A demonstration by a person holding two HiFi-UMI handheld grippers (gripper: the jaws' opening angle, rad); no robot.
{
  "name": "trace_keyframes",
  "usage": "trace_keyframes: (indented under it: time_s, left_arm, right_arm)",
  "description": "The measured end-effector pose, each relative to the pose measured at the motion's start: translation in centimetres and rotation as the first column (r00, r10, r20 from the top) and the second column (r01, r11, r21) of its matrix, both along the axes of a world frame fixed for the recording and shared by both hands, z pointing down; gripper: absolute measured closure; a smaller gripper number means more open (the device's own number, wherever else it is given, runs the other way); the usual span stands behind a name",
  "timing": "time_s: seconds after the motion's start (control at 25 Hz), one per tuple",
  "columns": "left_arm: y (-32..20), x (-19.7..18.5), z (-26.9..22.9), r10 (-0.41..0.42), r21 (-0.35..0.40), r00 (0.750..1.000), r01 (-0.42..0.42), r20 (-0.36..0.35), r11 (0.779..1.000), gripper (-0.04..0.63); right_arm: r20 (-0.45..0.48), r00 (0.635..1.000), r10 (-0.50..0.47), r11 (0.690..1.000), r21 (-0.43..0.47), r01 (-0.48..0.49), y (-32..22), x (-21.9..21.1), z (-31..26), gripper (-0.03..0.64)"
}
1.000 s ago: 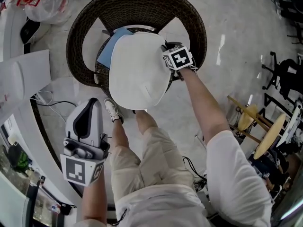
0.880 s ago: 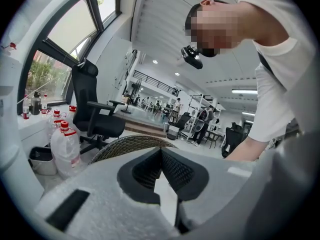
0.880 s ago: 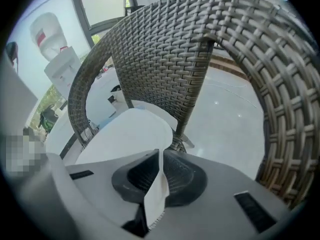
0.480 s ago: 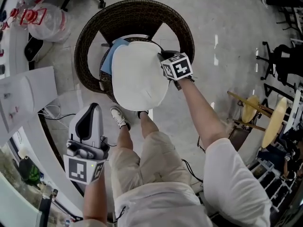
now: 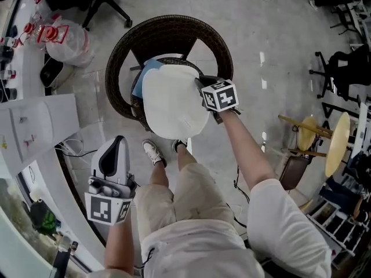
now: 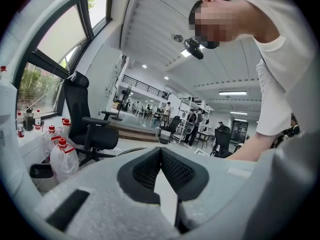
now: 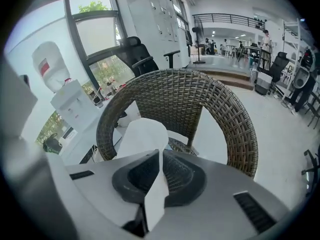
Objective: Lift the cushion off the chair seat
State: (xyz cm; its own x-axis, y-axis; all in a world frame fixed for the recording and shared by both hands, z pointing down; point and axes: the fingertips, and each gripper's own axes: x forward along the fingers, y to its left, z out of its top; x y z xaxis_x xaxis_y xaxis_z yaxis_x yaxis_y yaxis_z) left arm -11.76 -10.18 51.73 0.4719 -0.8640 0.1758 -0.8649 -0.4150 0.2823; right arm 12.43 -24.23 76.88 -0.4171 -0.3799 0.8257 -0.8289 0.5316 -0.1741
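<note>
A white round cushion (image 5: 173, 102) hangs above the seat of a dark wicker chair (image 5: 168, 36). My right gripper (image 5: 201, 87) is shut on the cushion's right edge. In the right gripper view the white fabric (image 7: 143, 134) runs between the closed jaws of the right gripper (image 7: 159, 156), with the chair back (image 7: 185, 101) behind it. A blue pad (image 5: 142, 76) shows on the seat under the cushion's left side. My left gripper (image 5: 114, 141) is off to the lower left, far from the chair. In its own view the left gripper (image 6: 160, 151) has its tips touching and holds nothing.
The person's shoes (image 5: 153, 153) stand just in front of the chair. A white counter (image 5: 40, 126) runs along the left, with a bag of bottles (image 5: 66, 42) and a black office chair (image 6: 89, 129) near it. Wooden stools (image 5: 333, 146) and racks crowd the right side.
The right gripper has risen with the cushion in it, and the cushion has come up off the seat. The left gripper has risen a little, still with nothing in it.
</note>
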Motion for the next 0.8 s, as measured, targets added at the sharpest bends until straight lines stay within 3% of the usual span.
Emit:
trace_keyframes:
  time_s: [0.52, 0.8]
  left_arm:
    - [2.5, -1.6, -5.5, -0.015, 0.067, 1.000, 0.015, 0.007, 0.998, 0.578]
    - [2.4, -2.2, -8.7, -0.015, 0.120, 0.999, 0.012, 0.028, 0.993, 0.578]
  right_arm:
    - [0.091, 0.996, -0.005, 0.999, 0.043, 0.001, 4.6, -2.0, -8.5, 0.592]
    - [0.176, 0.981, 0.087, 0.993, 0.069, -0.101, 4.9, -2.1, -13.1, 0.593]
